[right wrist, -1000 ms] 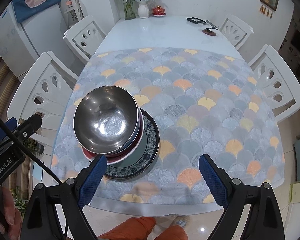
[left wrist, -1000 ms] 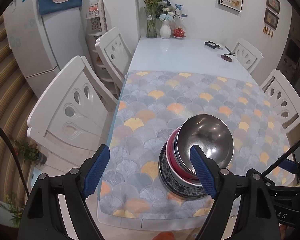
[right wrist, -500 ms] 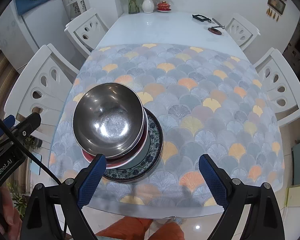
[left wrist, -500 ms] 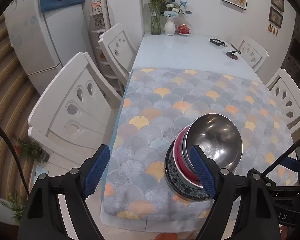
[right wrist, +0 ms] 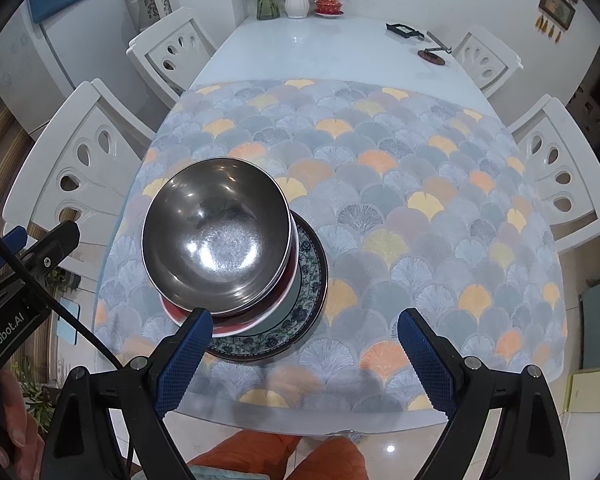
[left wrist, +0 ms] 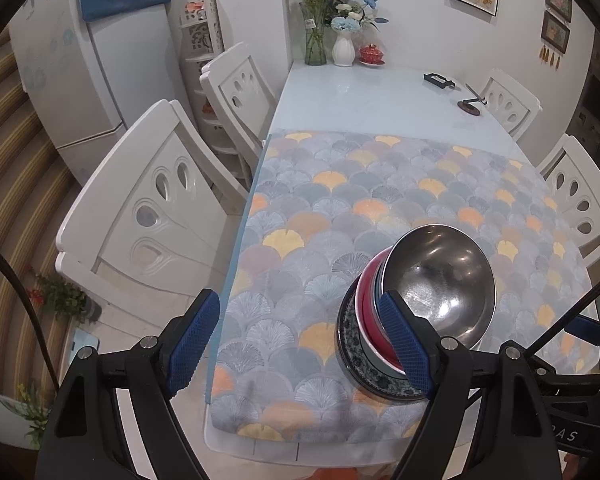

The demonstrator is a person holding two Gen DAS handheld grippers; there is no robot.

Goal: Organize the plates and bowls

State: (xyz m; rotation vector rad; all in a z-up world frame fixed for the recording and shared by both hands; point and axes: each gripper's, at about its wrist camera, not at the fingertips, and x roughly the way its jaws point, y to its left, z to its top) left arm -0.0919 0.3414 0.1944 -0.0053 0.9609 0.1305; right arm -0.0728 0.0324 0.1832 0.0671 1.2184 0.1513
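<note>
Both grippers hang above the near table edge, empty. The left gripper (left wrist: 300, 344) has its jaws spread wide; the right gripper (right wrist: 304, 356) likewise, straddling nothing. Just beyond them, on the scallop-patterned tablecloth (right wrist: 420, 184), stands the finished-looking stack: steel bowl (right wrist: 216, 236) uppermost, nested over a red-rimmed dish (right wrist: 236, 322), on a blue-patterned plate (right wrist: 300, 320). The bowl sits off-centre toward the left. Judgement: stacking appears complete. Withdraw both grippers straight up and back; avoid brushing the bowl rim, since the offset stack could slide. Farther off stand flower vases (right wrist: 297, 0).
</note>
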